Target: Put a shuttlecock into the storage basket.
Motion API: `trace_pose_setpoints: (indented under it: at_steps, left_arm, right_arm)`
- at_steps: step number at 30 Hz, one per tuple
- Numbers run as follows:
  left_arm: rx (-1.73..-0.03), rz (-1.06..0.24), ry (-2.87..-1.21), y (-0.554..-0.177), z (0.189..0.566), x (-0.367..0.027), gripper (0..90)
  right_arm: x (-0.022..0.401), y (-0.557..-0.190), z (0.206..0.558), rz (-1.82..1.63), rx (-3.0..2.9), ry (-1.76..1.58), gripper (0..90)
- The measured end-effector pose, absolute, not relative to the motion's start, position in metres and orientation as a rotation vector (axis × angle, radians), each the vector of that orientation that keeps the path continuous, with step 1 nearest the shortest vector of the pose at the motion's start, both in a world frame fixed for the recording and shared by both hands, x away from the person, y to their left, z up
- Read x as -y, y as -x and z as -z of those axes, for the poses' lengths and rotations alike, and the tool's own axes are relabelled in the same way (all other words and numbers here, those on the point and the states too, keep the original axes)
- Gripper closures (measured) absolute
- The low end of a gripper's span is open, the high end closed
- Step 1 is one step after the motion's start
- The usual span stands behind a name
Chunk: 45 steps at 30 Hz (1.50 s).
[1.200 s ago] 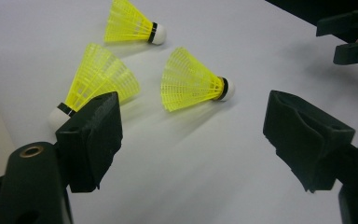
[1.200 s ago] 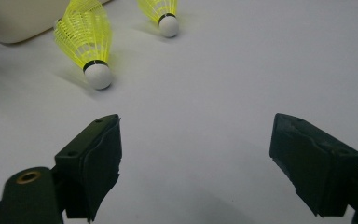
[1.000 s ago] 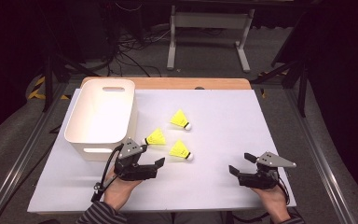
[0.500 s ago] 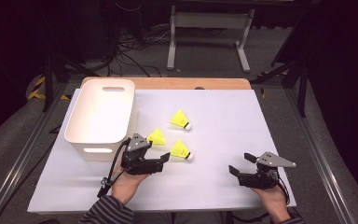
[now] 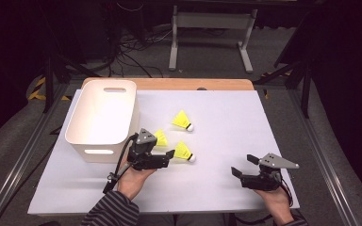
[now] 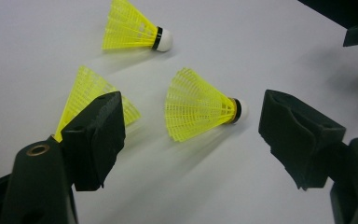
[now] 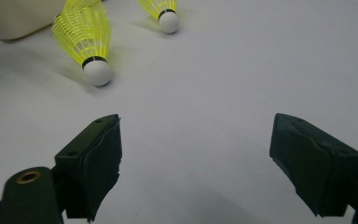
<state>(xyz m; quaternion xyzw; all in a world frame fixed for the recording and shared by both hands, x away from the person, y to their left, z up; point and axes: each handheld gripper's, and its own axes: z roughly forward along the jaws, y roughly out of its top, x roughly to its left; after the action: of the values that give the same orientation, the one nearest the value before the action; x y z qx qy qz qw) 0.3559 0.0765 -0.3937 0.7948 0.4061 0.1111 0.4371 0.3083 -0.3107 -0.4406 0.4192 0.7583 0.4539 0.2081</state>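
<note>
Counter: white sheet, carries all items
Bin: white, far left, upright
Left hand-held gripper: jaws wide apart, bracketing the nearest shuttlecock
Right hand-held gripper: jaws spread, gripping nothing, well apart from the work
Shuttlecocks, three, yellow: nearest lies between the left jaws; second just beside; third beyond
Risk: closing on the skirt could crush it, or nudge the neighbour

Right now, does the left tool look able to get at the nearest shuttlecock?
Probably yes. The left tool is open, and the nearest shuttlecock lies on its side on the table between and just ahead of its jaws, with nothing in between. Another shuttlecock sits close behind one jaw.
</note>
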Motion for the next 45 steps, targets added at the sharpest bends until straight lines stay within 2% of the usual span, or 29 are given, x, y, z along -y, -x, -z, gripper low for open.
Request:
trace_pose_setpoints:
  at_steps: [18,25,29,45]
  left_arm:
    - [-1.03,-0.217,-2.112,-0.367,0.386,-0.062,21.7]
    - [-1.033,-0.227,-2.152,-0.367,0.385,-0.056,29.2]
    - [-1.033,-0.178,-2.149,-0.371,0.383,-0.056,29.9]
    - [-1.047,-0.124,-2.205,-0.382,0.378,-0.045,30.7]
  right_arm:
    - [0.31,-0.309,0.441,-1.258,-2.116,-1.16,18.0]
    - [0.31,-0.308,0.44,-1.253,-2.11,-1.159,18.4]
    - [0.31,-0.308,0.44,-1.252,-2.104,-1.161,18.6]
    - [0.309,-0.308,0.441,-1.247,-2.116,-1.157,18.4]
